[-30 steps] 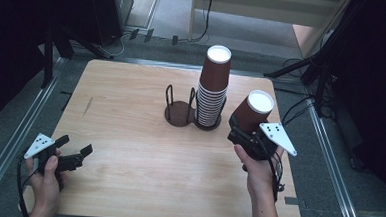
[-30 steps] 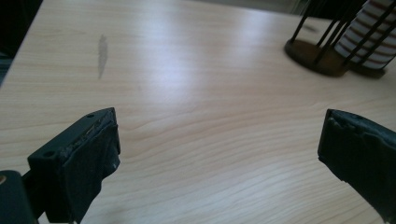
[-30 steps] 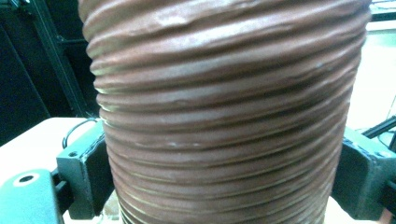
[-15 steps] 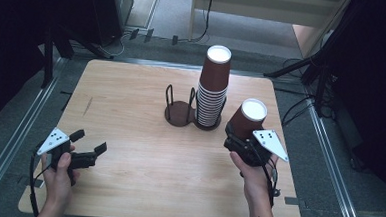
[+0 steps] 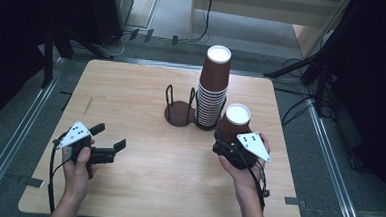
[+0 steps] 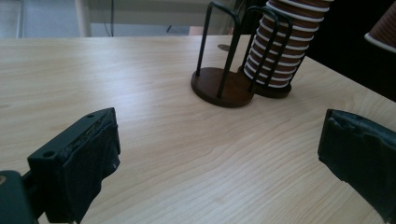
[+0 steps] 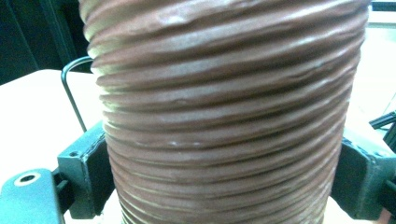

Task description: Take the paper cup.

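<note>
Brown ribbed cup [image 5: 233,122] clamped between right tongs [image 5: 227,145], base up

Bare table [image 5: 142,186] ahead of my left gripper [image 5: 110,143]. Wire holder [image 5: 180,104] and cup stack [image 5: 213,87] block centre-back. Cup [image 5: 233,121] in my right gripper [image 5: 225,145] sits just beside the stack.
</note>
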`<state>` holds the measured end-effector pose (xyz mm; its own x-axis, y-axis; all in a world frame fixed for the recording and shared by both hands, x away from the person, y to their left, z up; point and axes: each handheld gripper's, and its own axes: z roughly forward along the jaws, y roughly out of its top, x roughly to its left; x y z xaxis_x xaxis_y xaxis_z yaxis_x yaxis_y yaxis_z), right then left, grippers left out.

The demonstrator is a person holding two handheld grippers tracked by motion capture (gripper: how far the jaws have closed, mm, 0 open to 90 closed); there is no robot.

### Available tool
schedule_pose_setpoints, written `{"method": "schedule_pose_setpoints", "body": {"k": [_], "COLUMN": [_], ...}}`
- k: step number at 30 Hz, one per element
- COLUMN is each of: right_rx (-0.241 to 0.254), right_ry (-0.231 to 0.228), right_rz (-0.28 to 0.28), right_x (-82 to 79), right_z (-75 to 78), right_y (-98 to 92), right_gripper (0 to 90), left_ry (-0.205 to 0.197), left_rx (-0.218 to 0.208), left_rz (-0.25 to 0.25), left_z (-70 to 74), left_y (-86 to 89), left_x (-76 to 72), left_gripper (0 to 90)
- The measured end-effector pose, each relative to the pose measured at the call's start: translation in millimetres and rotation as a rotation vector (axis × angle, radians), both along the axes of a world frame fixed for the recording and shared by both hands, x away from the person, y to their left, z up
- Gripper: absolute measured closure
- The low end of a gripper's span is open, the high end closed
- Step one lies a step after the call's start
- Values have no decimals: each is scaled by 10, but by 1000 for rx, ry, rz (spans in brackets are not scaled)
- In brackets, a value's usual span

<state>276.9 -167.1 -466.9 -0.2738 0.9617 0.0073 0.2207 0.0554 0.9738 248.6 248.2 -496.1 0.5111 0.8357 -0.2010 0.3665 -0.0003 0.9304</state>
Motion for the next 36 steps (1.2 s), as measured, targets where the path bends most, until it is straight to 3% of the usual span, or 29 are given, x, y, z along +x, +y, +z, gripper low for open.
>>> {"method": "schedule_pose_setpoints", "body": {"k": [4, 10, 16, 22, 24, 27, 28, 36], "right_rx": [-13, -45, -51, -116, -144, -198, -239, -319], "right_ry": [-1, -3, -30, -25, -27, -38, -46, -66], "right_rz": [6, 11, 50, 65, 67, 69, 74, 109], "right_x": [-8, -25, -50, -70, -83, -104, -119, -166], "right_z": [-37, -133, -200, -271, -294, -336, -372, -459], "right_y": [53, 144, 239, 348, 389, 458, 514, 699], "right_gripper": [104, 104, 105, 106, 106, 106, 106, 106], "left_ry": [-18, -38, -27, -10, -3, 7, 9, 46], "left_rx": [34, 28, 55, 54, 73, 74, 75, 107], "left_rz": [-30, -66, -122, -181, -200, -236, -242, -290], "left_z": [85, 173, 134, 160, 176, 201, 207, 246], "left_y": [-109, -252, -411, -578, -642, -707, -718, -821], "left_x": [74, 164, 186, 197, 188, 166, 160, 134], "left_gripper": [0, 0, 0, 0, 0, 0, 0, 0]}}
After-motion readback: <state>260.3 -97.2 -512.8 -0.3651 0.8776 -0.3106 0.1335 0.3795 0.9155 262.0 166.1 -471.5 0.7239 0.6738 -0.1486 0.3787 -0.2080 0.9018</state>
